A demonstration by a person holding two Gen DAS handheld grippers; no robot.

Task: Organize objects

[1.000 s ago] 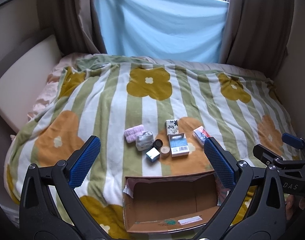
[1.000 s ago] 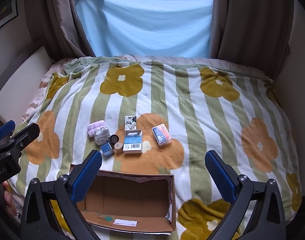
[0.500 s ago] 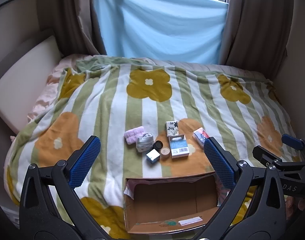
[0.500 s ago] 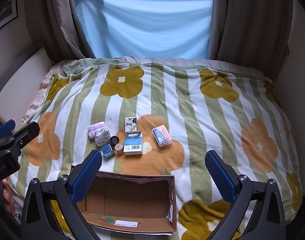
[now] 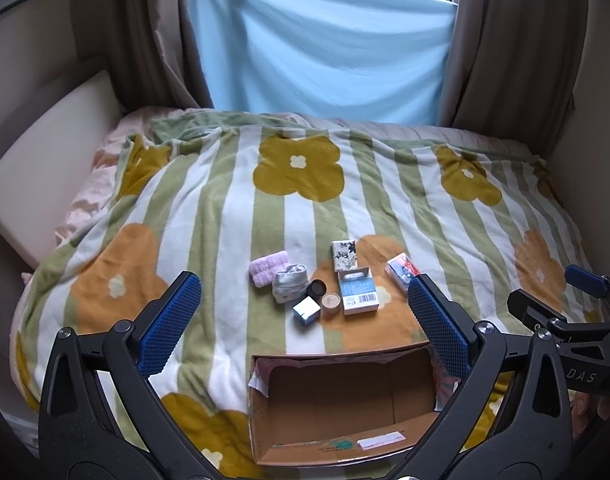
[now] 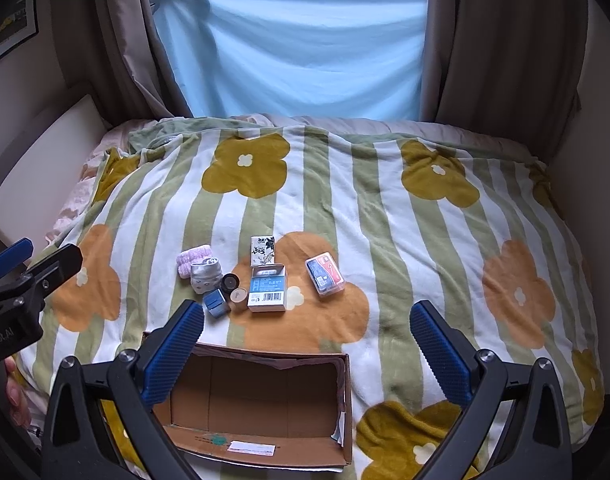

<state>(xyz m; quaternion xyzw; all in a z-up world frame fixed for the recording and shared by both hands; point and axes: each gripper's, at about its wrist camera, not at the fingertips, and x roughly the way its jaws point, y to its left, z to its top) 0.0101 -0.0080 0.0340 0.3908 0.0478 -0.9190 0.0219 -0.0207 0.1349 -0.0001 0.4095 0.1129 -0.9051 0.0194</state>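
Observation:
Several small items lie in a cluster on the flowered blanket: a pink towel roll (image 5: 265, 270), a grey sock bundle (image 5: 289, 288), a black jar (image 5: 316, 289), a tan jar (image 5: 331, 302), a small blue-white cube box (image 5: 306, 310), a blue-white box (image 5: 357, 290), a floral box (image 5: 343, 255) and a red-blue pack (image 5: 401, 270). An open, empty cardboard box (image 5: 341, 408) lies just in front of them. My left gripper (image 5: 305, 324) is open and empty, held above the box. My right gripper (image 6: 307, 344) is open and empty, also above the cardboard box (image 6: 261, 404). The red-blue pack (image 6: 324, 274) is nearest it.
The blanket (image 6: 425, 240) covers a bed between a padded headboard (image 5: 41, 168) on the left and a wall on the right. Brown curtains and a light blue sheet (image 6: 293, 48) hang behind. The other gripper shows at each view's edge.
Both grippers have drifted slightly back and up; the items and the box sit a little lower in the views. Nothing was touched.

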